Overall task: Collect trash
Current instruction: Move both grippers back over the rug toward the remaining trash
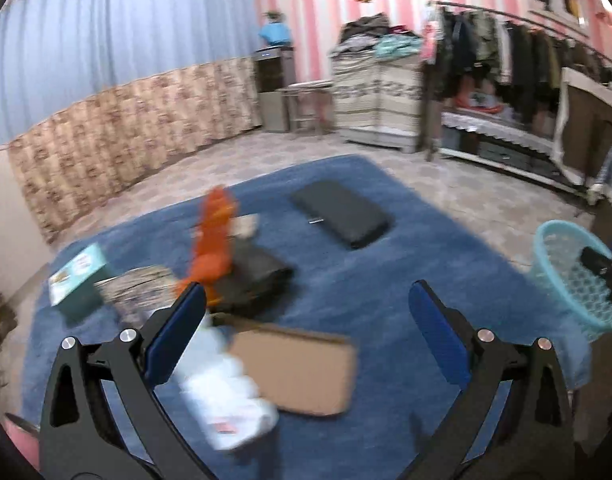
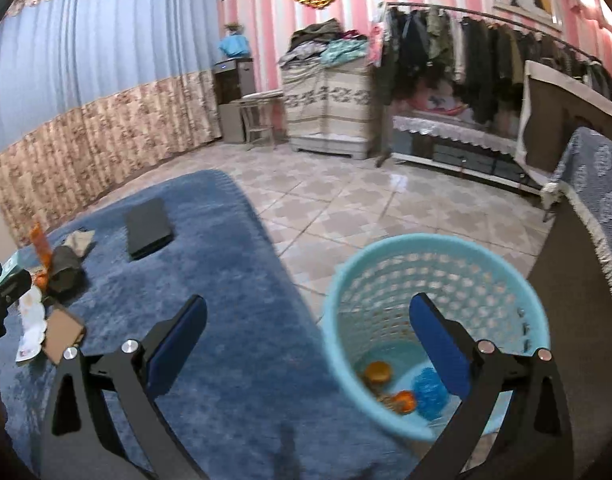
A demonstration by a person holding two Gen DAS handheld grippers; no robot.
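Observation:
In the left wrist view my left gripper (image 1: pixel 306 320) is open just above a litter pile on the blue rug (image 1: pixel 370 280). The pile holds a white plastic packet (image 1: pixel 226 396), a brown cardboard piece (image 1: pixel 302 372), an orange wrapper (image 1: pixel 214 240) and a dark crumpled bag (image 1: pixel 258 276). The left finger (image 1: pixel 178 332) overlaps the packet's top. My right gripper (image 2: pixel 306 332) is open and empty, its right finger over the light-blue mesh basket (image 2: pixel 386 248). An orange lid (image 2: pixel 378 372), a blue ball (image 2: pixel 428 392) and an orange scrap (image 2: pixel 404 402) lie inside the basket.
A teal box (image 1: pixel 78 276) and a flat black case (image 1: pixel 342 212) also lie on the rug. The basket (image 1: pixel 574 276) stands off the rug's right edge on tiled floor (image 2: pixel 366 208). A blue-covered bed (image 2: pixel 594 200) is at the right, and a clothes rack (image 2: pixel 486 60) stands behind.

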